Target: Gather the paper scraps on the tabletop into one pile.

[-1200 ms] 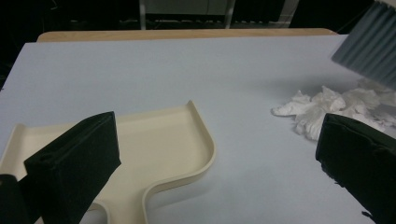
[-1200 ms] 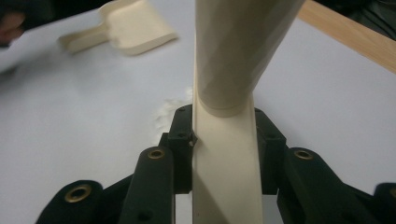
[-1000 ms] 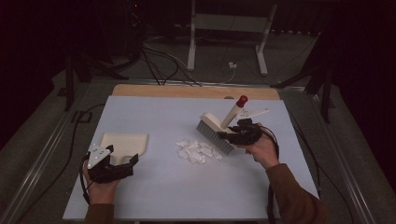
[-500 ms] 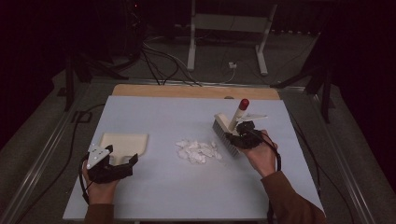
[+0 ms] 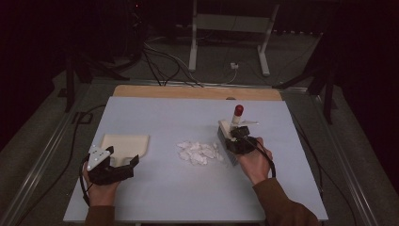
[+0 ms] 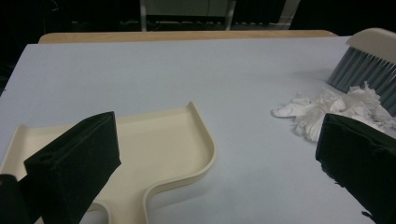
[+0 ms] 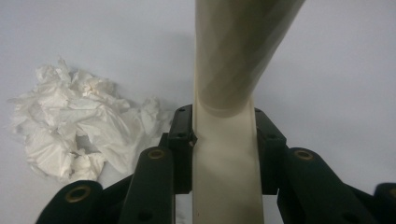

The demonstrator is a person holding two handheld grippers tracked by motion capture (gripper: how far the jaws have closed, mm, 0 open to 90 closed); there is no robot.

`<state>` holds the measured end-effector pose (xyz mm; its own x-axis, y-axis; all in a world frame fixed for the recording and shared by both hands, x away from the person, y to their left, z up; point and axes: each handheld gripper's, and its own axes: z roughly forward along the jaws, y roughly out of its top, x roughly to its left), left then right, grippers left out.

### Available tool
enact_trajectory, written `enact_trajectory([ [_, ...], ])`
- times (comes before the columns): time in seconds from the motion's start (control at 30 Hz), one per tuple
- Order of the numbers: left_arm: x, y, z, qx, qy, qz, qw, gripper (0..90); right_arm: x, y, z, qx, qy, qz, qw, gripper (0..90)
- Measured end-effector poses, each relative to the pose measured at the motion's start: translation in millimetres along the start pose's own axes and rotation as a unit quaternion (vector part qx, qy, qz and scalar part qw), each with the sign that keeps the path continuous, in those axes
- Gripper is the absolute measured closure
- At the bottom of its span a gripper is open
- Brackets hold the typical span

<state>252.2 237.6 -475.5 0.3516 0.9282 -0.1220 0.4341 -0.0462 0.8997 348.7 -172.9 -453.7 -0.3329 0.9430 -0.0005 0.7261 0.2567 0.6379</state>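
A cream brush (image 5: pixel 231 123) with a red-tipped handle stands on its grey bristles at the right edge of a pile of white paper scraps (image 5: pixel 200 151). My right gripper (image 5: pixel 238 141) is shut on its handle; in the right gripper view the cream handle (image 7: pixel 224 154) is clamped between the jaws, with the scraps (image 7: pixel 84 126) to the left. My left gripper (image 5: pixel 121 159) rests on the table at the near left, open. A cream dustpan (image 6: pixel 154 149) lies ahead of its wide-apart jaws, its stem between them, untouched. The left gripper view also shows the scraps (image 6: pixel 327 109) and bristles (image 6: pixel 369 70) at the right.
The pale blue table top (image 5: pixel 179 197) ends in a wooden strip (image 5: pixel 197 92) at the far side. Cables and a metal stand (image 5: pixel 230 33) occupy the dark floor beyond. A metal rail (image 5: pixel 42 160) runs along the table's left side.
The right hand has brought the brush down and leftward toward me. Its handle now stands more upright and the bristles meet the paper pile. The left hand has kept still.
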Motion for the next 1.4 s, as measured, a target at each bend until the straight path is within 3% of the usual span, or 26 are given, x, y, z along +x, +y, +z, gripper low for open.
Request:
enact_trajectory([
  [0.33,0.4,0.3,-0.7,-0.001,0.0,-0.001,1.0,0.5,26.8,4.7,7.9,-0.003,0.0,-0.01,0.9999,66.8],
  [1.03,1.3,0.4,-1.3,-0.002,0.001,0.0,1.0,0.5,62.7,16.3,14.0,-0.007,0.045,-0.008,0.999,66.8],
  [1.2,1.3,0.4,-1.3,-0.001,0.001,0.0,1.0,0.5,65.8,16.0,16.0,-0.002,0.046,-0.012,0.9989,66.8],
  [1.4,1.4,0.3,-1.0,-0.001,0.001,0.0,1.0,0.5,58.9,16.2,13.3,-0.01,0.041,-0.011,0.999,66.8],
])
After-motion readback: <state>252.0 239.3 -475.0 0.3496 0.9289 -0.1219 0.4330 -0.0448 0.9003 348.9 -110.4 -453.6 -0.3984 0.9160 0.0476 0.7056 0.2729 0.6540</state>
